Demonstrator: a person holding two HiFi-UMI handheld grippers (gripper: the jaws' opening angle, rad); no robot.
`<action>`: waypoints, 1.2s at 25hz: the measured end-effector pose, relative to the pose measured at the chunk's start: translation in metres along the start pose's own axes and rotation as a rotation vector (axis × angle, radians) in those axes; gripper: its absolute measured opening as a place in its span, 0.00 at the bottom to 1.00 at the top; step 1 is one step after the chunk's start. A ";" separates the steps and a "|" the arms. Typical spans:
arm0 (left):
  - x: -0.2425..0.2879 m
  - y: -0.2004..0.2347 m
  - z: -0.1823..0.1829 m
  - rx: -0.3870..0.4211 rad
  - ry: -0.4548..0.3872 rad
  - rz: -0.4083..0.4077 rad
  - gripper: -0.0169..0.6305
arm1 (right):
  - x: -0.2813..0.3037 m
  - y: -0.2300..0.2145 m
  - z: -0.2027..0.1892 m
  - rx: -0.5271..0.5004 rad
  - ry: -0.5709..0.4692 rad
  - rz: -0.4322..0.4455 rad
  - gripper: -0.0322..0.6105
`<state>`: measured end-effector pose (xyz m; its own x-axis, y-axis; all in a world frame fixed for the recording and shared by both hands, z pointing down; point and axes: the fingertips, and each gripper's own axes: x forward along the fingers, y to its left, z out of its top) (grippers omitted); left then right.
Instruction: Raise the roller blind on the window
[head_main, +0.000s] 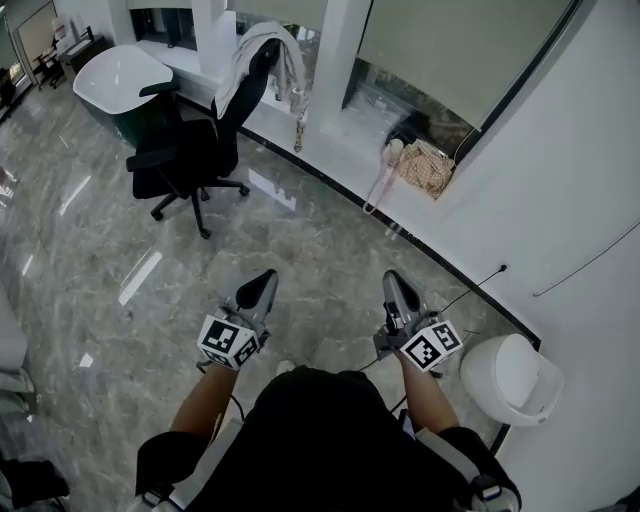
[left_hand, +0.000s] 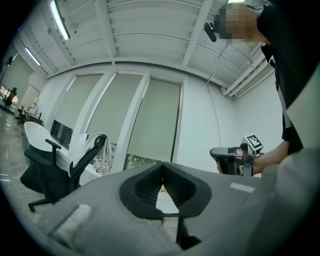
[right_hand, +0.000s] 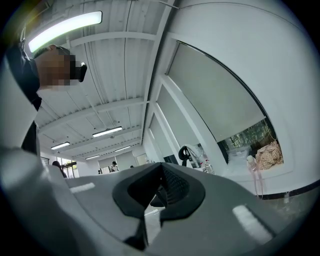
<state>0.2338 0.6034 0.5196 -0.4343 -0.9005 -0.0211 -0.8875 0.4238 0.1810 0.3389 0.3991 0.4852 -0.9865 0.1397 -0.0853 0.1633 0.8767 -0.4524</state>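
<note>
The pale roller blind (head_main: 455, 45) hangs most of the way down over the window at the upper right, leaving a strip of glass above the sill. It also shows in the left gripper view as the blind (left_hand: 152, 122), and in the right gripper view as the blind (right_hand: 215, 95). My left gripper (head_main: 267, 277) and right gripper (head_main: 392, 277) are held side by side over the floor, pointing level toward the window wall and well short of it. Both are shut with nothing between the jaws, as the left gripper (left_hand: 161, 169) and right gripper (right_hand: 160, 169) show.
A black office chair (head_main: 190, 150) with a cloth over its back stands ahead on the left, near a white tub (head_main: 115, 75). A netted bag (head_main: 427, 168) lies on the sill. A white round bin (head_main: 510, 375) sits by the wall at my right.
</note>
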 end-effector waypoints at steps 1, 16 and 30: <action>-0.002 0.005 -0.004 -0.005 0.010 0.007 0.03 | 0.001 0.002 -0.001 -0.002 0.004 -0.001 0.05; 0.059 0.046 -0.010 0.012 0.051 0.083 0.03 | 0.072 -0.079 -0.001 0.090 0.036 0.026 0.05; 0.247 0.062 0.029 0.027 -0.052 0.136 0.03 | 0.146 -0.237 0.094 0.051 -0.033 0.071 0.05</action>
<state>0.0673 0.4098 0.4968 -0.5573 -0.8288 -0.0492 -0.8236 0.5443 0.1594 0.1568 0.1685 0.4966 -0.9717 0.1846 -0.1476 0.2339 0.8404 -0.4889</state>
